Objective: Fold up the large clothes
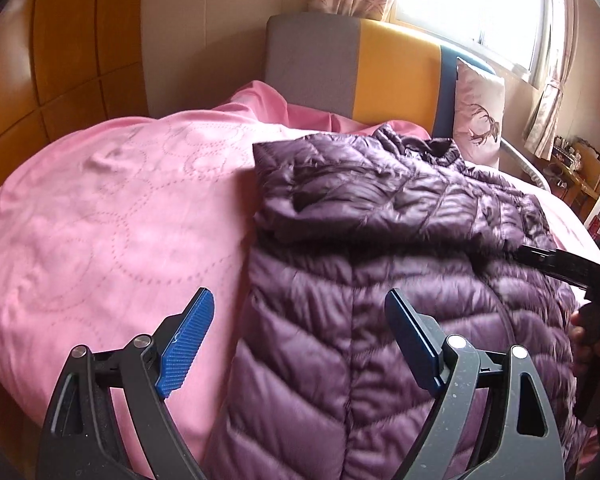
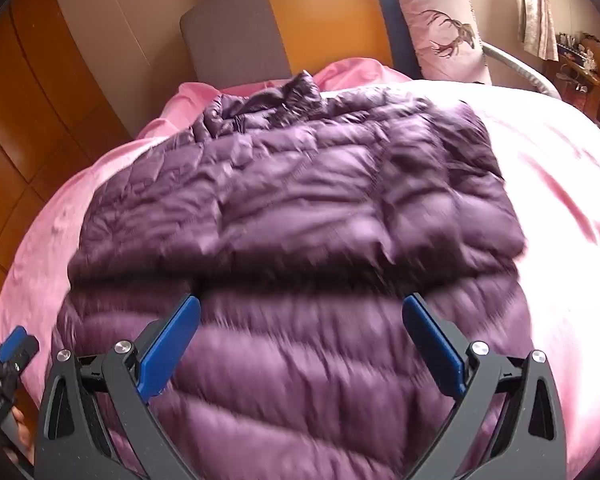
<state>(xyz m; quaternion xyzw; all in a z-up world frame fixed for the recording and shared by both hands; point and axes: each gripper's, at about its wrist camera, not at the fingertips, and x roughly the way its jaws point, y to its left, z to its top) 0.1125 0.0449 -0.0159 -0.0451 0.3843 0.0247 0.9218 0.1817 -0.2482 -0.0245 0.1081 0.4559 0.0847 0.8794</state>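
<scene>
Both your jaws are wide and holding nothing. Left gripper has the jacket edge running between its fingers, right gripper hangs over its middle. Sleeves look tucked in already, so the jacket lies flat on the bedspread ahead of both jaws, likely ready for a crosswise fold. No readable labels, only a deer print on the pillow

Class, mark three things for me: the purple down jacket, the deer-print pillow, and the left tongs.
purple down jacket (image 2: 300, 208): right wrist view, middle of its quilted body.
deer-print pillow (image 1: 478, 114): left wrist view, on its printed face.
left tongs (image 1: 300, 300): left wrist view, midway between the blue tips, open.
</scene>
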